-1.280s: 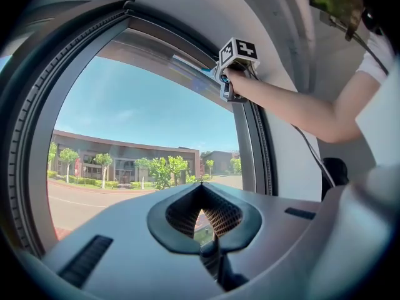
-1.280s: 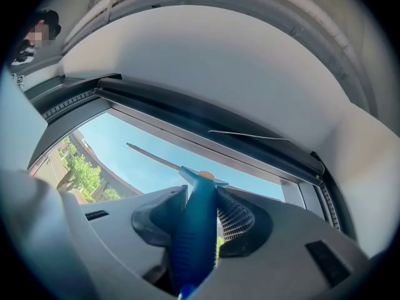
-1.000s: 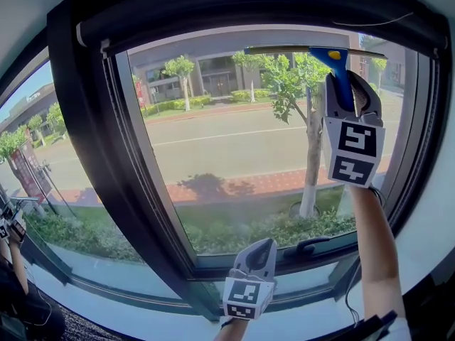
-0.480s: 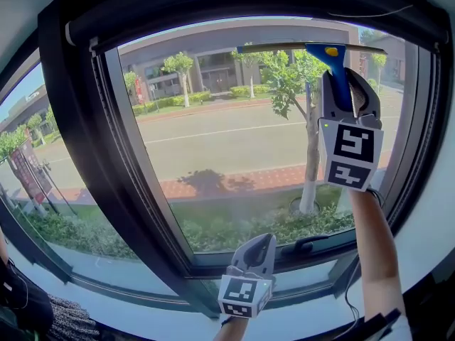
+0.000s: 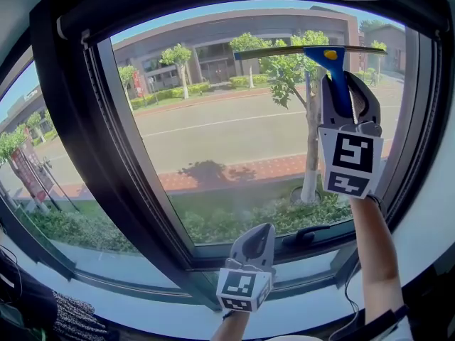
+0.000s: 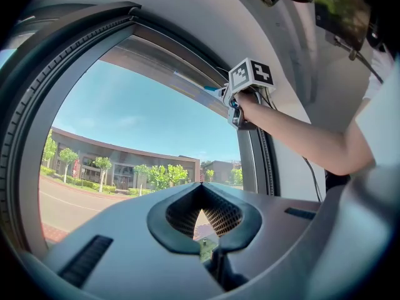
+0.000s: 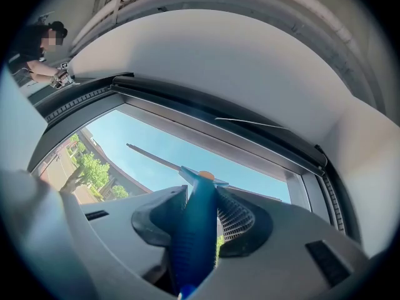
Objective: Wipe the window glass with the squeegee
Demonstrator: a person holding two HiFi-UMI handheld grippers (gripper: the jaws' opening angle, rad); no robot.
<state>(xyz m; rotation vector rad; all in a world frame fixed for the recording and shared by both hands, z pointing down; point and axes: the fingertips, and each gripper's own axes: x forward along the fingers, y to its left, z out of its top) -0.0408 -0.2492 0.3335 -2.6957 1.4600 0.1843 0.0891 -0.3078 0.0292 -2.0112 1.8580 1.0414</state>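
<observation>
Squeegee (image 5: 330, 57) lower on glass (image 5: 227, 141), right tongs (image 5: 346, 84) clamping handle; left tongs (image 5: 264, 227) closed, empty

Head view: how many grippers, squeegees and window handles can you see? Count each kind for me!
grippers: 2 (left gripper, right gripper)
squeegee: 1
window handle: 1
Total: 4

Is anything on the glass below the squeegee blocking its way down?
Nothing visible does. The squeegee, held by the right tool, has bare glass below it; the left tool sits lower, by the frame.
</observation>
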